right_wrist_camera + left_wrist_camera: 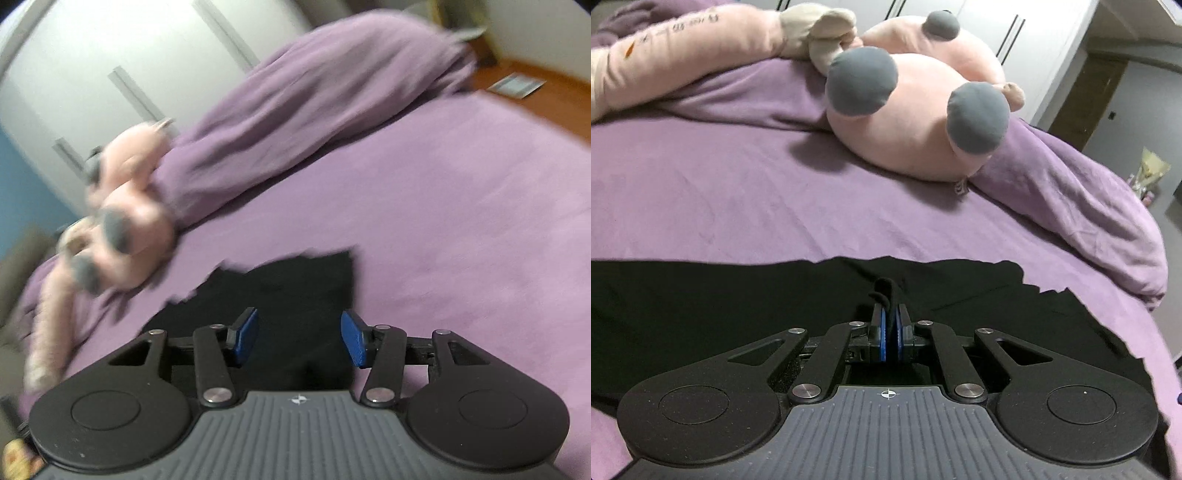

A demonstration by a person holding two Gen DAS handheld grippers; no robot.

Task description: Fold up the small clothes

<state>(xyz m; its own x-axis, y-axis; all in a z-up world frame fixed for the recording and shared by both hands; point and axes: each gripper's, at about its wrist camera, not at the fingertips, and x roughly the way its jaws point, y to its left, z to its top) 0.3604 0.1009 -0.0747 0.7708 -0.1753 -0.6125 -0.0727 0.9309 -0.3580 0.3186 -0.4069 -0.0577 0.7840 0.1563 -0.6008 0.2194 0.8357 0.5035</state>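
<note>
While your left tool [890,325] pinches a raised fold of the black garment [701,302], its blue pads pressed together on the cloth, the item lies as follows. Location: flat on the purple bed [738,192], directly under and ahead of both tools, long edge running across the left view. Right tool [300,338]: pads spread, nothing between them, hovering above the garment's near part with its far corner just ahead. Nearer hand: your left, already gripping; your right needs a matching edge. Background: pink plush toy [905,122], well apart.
</note>
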